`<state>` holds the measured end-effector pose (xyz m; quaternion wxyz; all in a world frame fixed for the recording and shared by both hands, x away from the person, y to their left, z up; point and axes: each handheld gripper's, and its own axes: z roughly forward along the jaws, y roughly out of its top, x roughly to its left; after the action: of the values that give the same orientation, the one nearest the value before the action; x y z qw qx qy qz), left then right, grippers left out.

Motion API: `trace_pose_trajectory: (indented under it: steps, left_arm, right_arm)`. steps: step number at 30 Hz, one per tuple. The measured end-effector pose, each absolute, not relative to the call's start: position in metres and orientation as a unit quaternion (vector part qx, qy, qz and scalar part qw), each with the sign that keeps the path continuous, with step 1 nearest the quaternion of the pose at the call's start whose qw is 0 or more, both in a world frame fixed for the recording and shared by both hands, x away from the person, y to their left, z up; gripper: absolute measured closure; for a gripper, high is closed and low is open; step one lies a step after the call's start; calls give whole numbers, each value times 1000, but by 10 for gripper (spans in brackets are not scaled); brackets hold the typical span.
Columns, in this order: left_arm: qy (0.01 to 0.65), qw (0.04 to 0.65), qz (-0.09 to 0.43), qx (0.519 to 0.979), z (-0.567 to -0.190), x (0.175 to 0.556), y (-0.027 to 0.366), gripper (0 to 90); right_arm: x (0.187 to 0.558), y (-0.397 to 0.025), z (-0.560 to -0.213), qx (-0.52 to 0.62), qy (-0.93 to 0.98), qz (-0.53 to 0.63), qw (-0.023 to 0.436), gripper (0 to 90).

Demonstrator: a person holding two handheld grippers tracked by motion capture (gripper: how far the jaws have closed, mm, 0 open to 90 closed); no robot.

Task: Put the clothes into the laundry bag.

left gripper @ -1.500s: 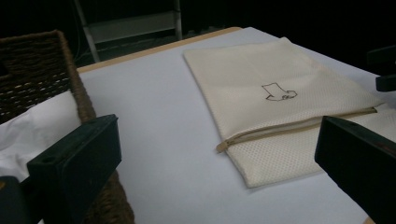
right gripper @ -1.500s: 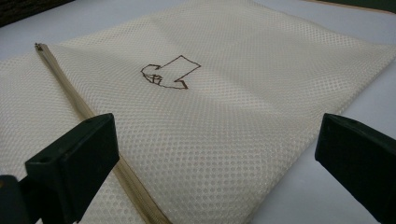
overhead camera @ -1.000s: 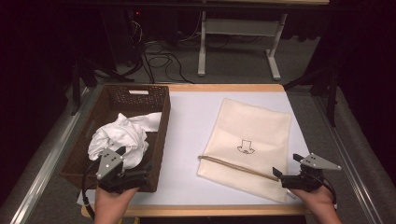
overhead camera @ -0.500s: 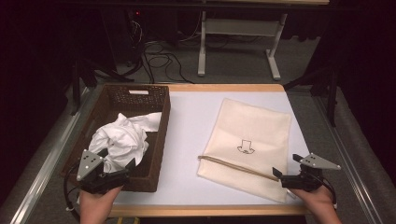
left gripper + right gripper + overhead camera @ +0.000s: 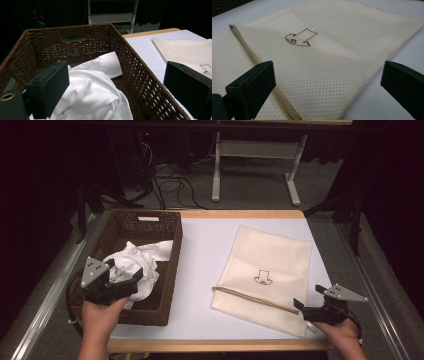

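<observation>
White garment [image 5: 134, 270] bunched in wicker basket [image 5: 170, 265], near end | left gripper [image 5: 122, 282] jaws wide, empty, one over cloth | right gripper [image 5: 306, 307] spread, empty, at mesh bag [image 5: 270, 270] zipper [image 5: 250, 298] corner | advise: bite thick fold, lift clear of rim.

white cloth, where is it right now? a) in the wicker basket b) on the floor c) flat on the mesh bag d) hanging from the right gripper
a: the white cloth lies bunched inside the basket, with the open left gripper at it; the mesh bag lies apart on the table.
</observation>
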<state>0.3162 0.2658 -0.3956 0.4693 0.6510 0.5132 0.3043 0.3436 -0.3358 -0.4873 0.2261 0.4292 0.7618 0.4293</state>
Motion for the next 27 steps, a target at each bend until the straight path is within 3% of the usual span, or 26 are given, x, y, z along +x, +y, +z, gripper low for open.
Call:
trace_pose_trajectory:
  steps: [8, 19, 27]
  left_arm:
    - [531, 442, 290, 662, -402, 351, 273, 1]
    - [583, 317, 252, 704, -419, 401, 285, 1]
    - [626, 207, 138, 739, -446, 425, 290, 0]
  right_arm:
    - [343, -336, -487, 430, 761, 430, 226, 1]
    - [343, -337, -488, 433, 761, 428, 226, 1]
    - [342, -336, -488, 432, 761, 431, 222, 1]
